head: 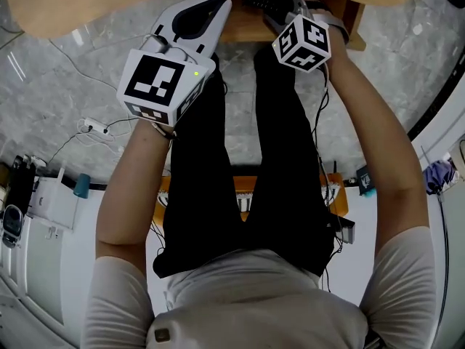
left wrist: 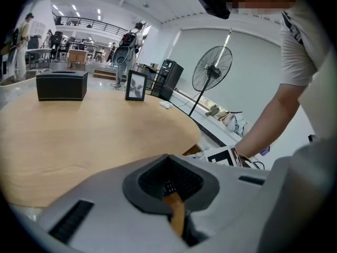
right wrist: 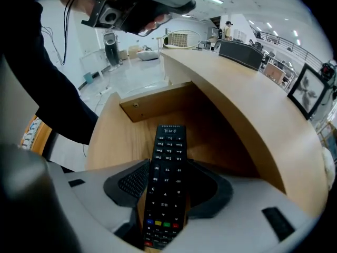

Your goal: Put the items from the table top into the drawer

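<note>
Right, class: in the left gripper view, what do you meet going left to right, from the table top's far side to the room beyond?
black box → framed picture → black cabinet → standing fan → forearm

Remote [right wrist: 169, 146]: black matt plastic, rubbery-looking keys. Drawer [right wrist: 118, 136] and surface [left wrist: 79, 136]: pale wood, smooth, low sheen. Right hand-held gripper [right wrist: 168, 188], left hand-held gripper [left wrist: 171, 186]: matt grey plastic shells; pads [right wrist: 130, 181] dark, fine-textured. Marker cube [head: 301, 42]: matt white, black print. Floor [head: 65, 86]: grey marbled, glossy. Trousers [head: 276, 158]: black cloth; shirt [head: 261, 297]: pale cloth.
</note>
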{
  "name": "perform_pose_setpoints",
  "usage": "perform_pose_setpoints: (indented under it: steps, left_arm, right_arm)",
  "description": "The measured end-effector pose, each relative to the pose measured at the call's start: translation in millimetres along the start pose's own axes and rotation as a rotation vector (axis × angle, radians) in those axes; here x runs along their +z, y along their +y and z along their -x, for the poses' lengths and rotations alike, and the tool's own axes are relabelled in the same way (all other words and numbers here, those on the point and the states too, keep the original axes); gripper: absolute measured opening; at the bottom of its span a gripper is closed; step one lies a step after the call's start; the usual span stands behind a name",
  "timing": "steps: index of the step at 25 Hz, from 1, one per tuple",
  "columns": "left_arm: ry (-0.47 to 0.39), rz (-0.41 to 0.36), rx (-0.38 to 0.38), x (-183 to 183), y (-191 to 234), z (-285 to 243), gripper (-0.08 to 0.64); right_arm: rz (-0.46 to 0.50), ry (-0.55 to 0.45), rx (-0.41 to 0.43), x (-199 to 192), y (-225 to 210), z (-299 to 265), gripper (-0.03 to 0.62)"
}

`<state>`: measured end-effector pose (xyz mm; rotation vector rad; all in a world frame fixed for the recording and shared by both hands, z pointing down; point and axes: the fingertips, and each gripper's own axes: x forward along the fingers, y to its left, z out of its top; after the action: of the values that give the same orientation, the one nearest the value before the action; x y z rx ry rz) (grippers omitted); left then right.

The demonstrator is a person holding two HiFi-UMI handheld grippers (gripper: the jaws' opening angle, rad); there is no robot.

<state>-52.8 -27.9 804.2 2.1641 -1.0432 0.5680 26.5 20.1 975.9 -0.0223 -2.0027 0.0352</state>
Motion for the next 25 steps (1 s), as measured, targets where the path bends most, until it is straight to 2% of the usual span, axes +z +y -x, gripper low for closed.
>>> perform_pose_setpoints:
  steps: [17,25]
  left_arm:
    - [0.002,0.010,-0.001,-2.6,3.4,0.9,0.009]
    - [-0.003,0.009,0.001,13.3,-3.7,9.1,0.009]
  right_arm:
    - [0.018,0.049,0.012,-2.5,0.1,-18.0,0.239]
    - [-0.011,0.032,-0.014,3.2,0.0,6.0,0.242]
